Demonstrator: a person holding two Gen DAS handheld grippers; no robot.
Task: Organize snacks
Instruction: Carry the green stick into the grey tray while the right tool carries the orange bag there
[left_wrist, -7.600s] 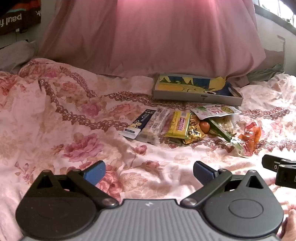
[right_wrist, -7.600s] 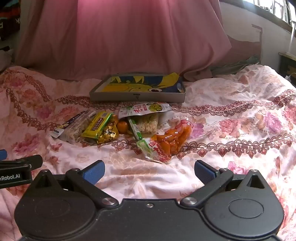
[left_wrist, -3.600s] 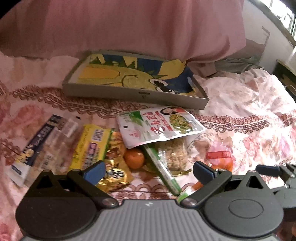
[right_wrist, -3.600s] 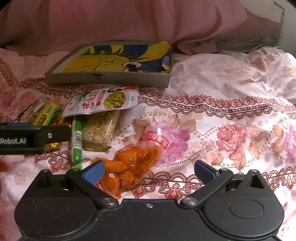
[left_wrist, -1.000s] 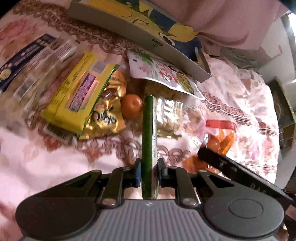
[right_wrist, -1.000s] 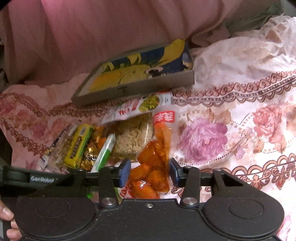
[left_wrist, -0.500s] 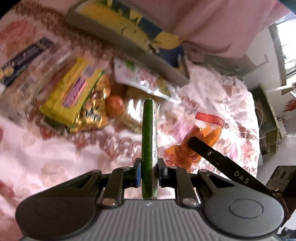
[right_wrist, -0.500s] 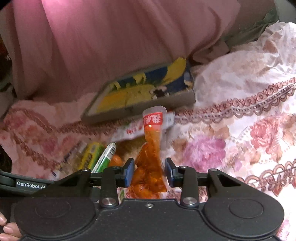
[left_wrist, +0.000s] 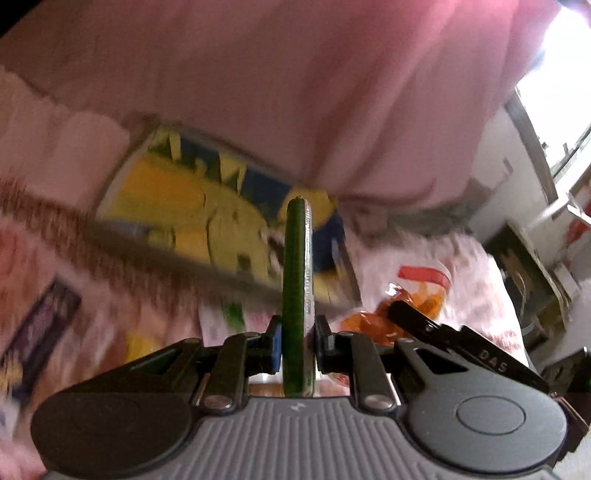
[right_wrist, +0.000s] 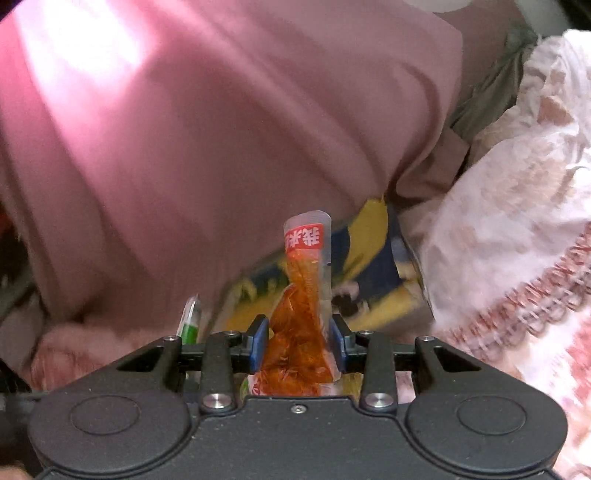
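- Left wrist view: the left gripper (left_wrist: 297, 345) is clamped on one green stick snack (left_wrist: 294, 280), a long thin packet seen edge-on between the blue pads.
- Long axis of the green stick snack runs straight away from the camera along the fingers, its far tip pointing at the tray (left_wrist: 177, 206).
- One tray shows here, a shallow grey-walled box with a yellow and blue cartoon print, lying on the floral bedspread (left_wrist: 40, 243) at the foot of a pink curtain (left_wrist: 295, 92).
- One orange snack bag (left_wrist: 413, 306) appears to the right, with a black finger of the right gripper (left_wrist: 436, 328) across it.
- Blurred packets lie on the bedspread at lower left: one dark blue one, something yellow, and a white and green one by the tray's near wall; their number cannot be counted for certain.
- Right wrist view: the right gripper (right_wrist: 299, 345) is closed on the orange snack bag (right_wrist: 301, 314), its pads pressing the bag's bulging lower part.
- Bag stands upright along the fingers, its long axis pointing forward, and the clear sealed end with the red label is farthest from the camera, in front of the tray (right_wrist: 373, 266).
- One green stick snack (right_wrist: 190, 319) pokes up at the left, tilted, just beside the left finger.
- Pink curtain (right_wrist: 221, 129) fills the background; white and pink floral bedspread (right_wrist: 517, 240) lies to the right.
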